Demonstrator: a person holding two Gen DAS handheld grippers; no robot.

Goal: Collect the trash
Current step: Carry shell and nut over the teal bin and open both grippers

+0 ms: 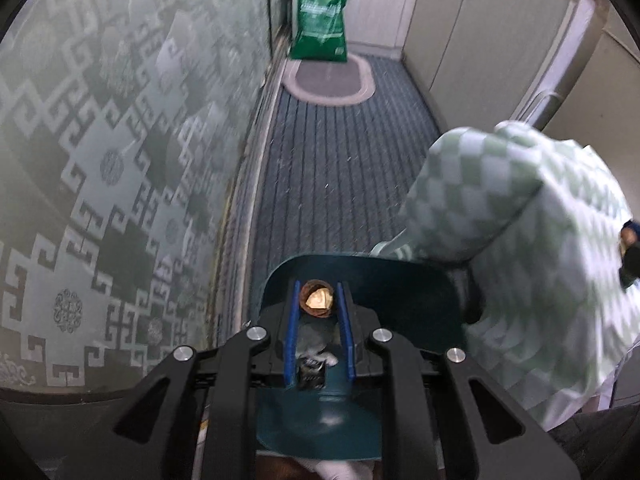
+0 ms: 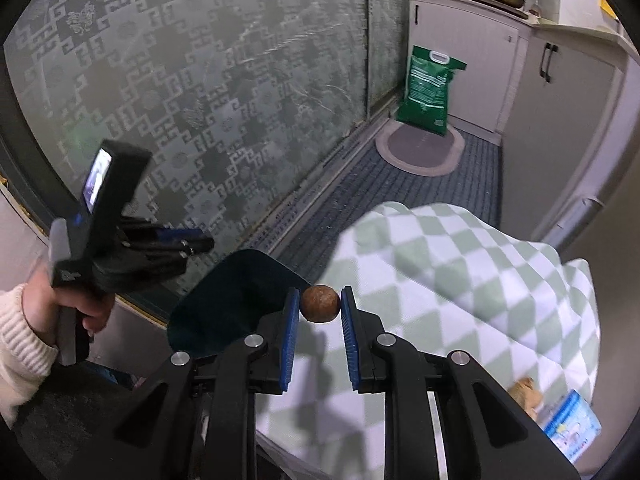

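Observation:
My left gripper (image 1: 318, 300) is shut on a brown nutshell half (image 1: 317, 299), its hollow side with a yellowish inside facing the camera. It is held above a dark teal bin (image 1: 404, 300), whose flipped-up lid is behind it. My right gripper (image 2: 320, 304) is shut on a round brown nut shell (image 2: 320, 304) held at its fingertips, over the green-and-white checked cloth (image 2: 440, 280) and just right of the teal bin lid (image 2: 236, 292). The left gripper (image 2: 180, 242) also shows in the right wrist view, at the left, held in a hand.
A patterned frosted glass door (image 1: 120, 160) runs along the left. A striped blue floor mat (image 1: 340, 160) leads to an oval rug (image 1: 330, 78) and a green bag (image 1: 322, 20). White cabinets (image 1: 480, 40) stand at the right. A blue packet (image 2: 572, 428) lies on the checked cloth.

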